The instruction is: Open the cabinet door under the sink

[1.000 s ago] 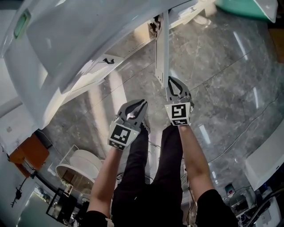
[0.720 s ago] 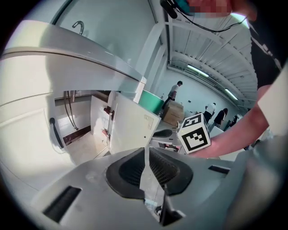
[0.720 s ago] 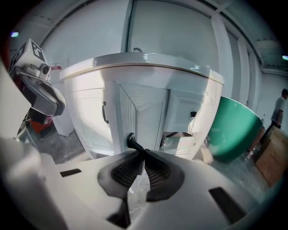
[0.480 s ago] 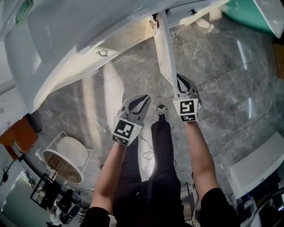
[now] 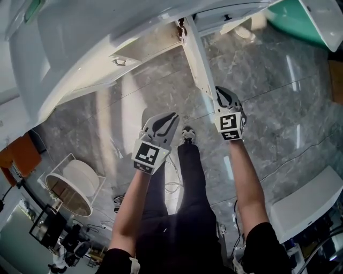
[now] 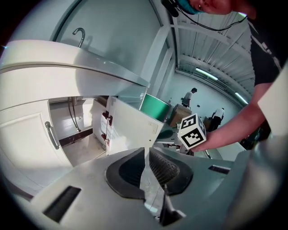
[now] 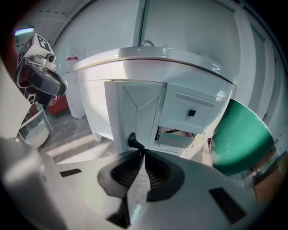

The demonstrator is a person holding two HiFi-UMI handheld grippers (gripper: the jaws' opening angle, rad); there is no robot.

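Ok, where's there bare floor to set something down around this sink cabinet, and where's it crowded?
Bare marble floor lies right of the open cabinet door, out to the white box. Another bare strip runs between the sink cabinet and the wire stand. Crowded: at the door handle, gripped by the right tool, and around the person's legs.

A grey marbled floor (image 5: 278, 107) is seen, glossy and streaked with light. The sink cabinet (image 7: 96, 103) is stood on it, with a green tub (image 5: 292, 16) set just beside. A white wire rack (image 5: 72, 184) and a white box (image 5: 305, 206) are placed well apart from the cabinet, and a shoe (image 5: 187, 134) is planted between them.
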